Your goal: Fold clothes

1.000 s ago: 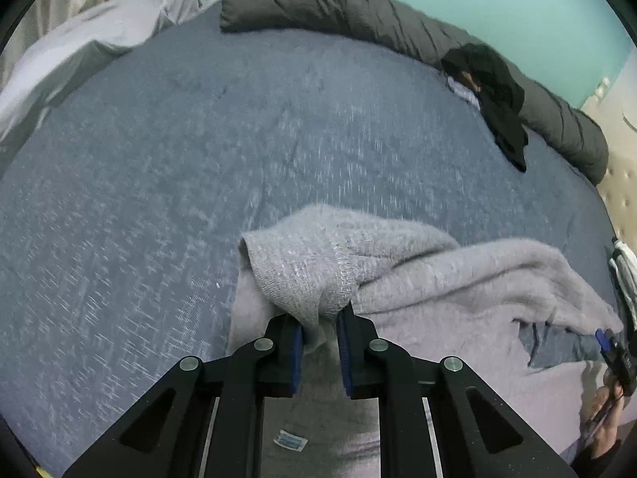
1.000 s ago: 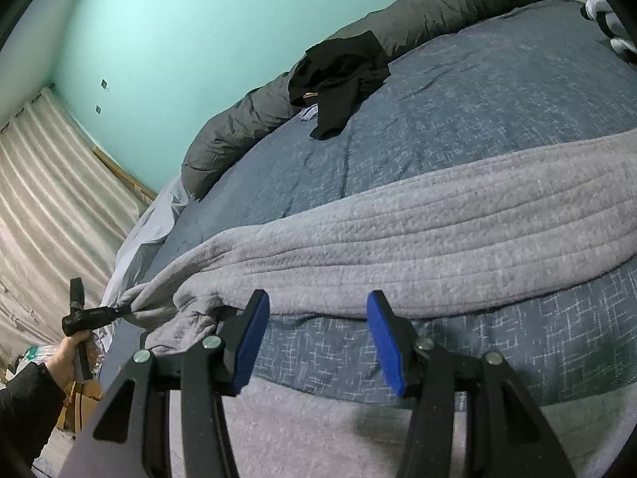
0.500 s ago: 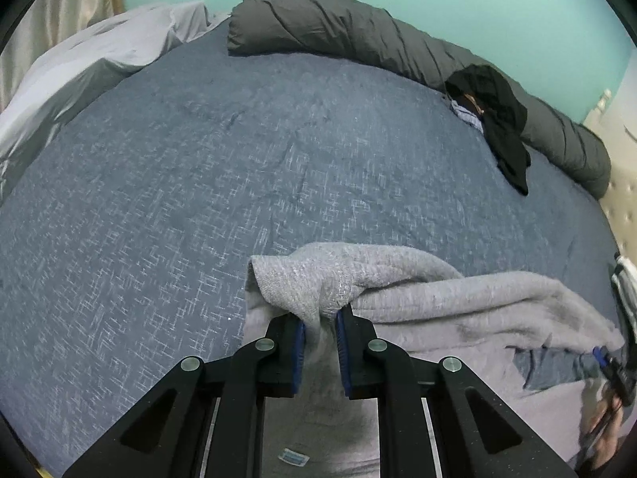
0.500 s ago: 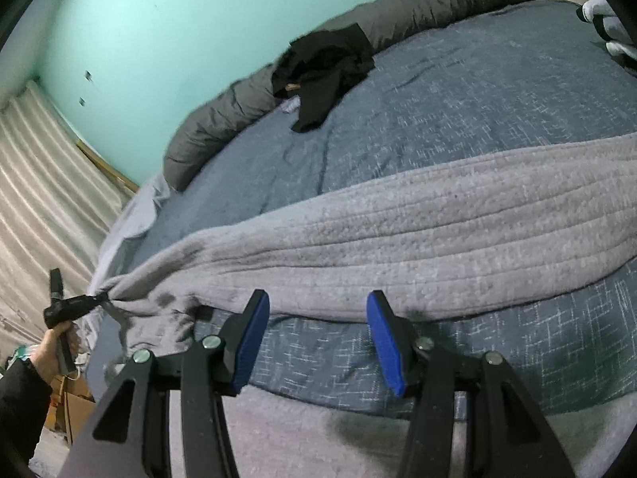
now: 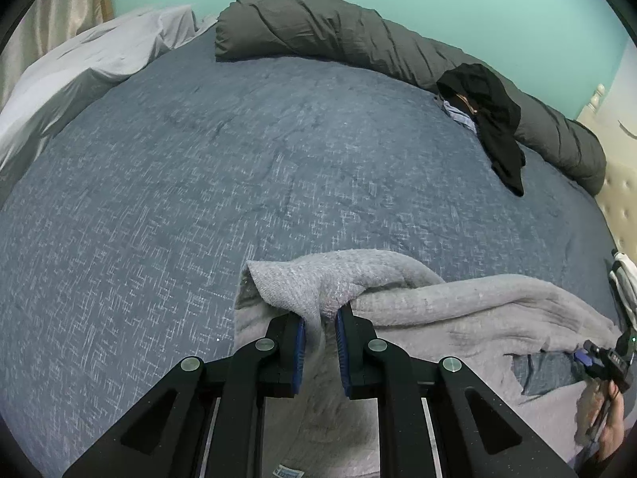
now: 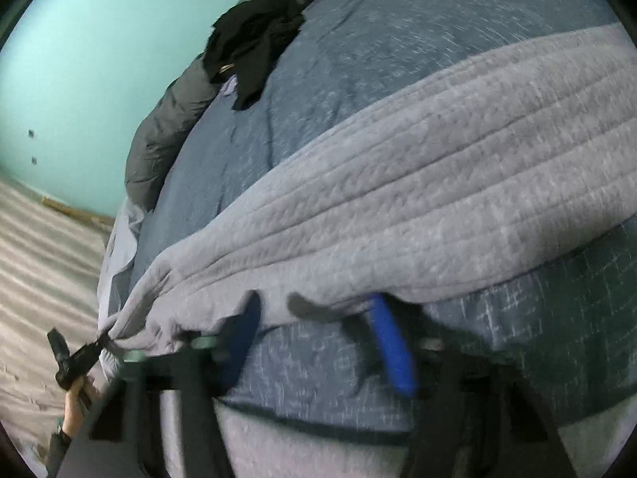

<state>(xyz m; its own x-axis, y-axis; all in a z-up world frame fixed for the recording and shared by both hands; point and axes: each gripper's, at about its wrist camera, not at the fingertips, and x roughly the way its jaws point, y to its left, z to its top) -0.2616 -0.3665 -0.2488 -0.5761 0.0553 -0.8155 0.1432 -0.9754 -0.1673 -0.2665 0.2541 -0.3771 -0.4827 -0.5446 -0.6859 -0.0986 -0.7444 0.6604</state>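
A light grey knitted garment (image 5: 458,310) lies across the blue bedspread (image 5: 239,183). My left gripper (image 5: 320,348) is shut on a bunched end of it, and the cloth folds over the blue pads. In the right wrist view the same garment (image 6: 418,183) stretches as a wide ribbed band from lower left to upper right. My right gripper (image 6: 318,342) is open and blurred, its fingers wide apart just under the garment's near edge, nothing between them. The left gripper (image 6: 79,354) shows at the lower left there, pinching the garment's end.
A rolled dark grey duvet (image 5: 358,40) runs along the turquoise wall. Black clothes (image 5: 489,115) lie heaped against it at the right. A pale grey sheet (image 5: 79,67) hangs off the bed's left corner. A cream tufted headboard (image 5: 621,195) stands at the far right.
The left gripper has pulled the garment's end back, so the cloth lies lower and flatter. The right wrist view has tilted and blurred as the right gripper moves toward the garment's edge.
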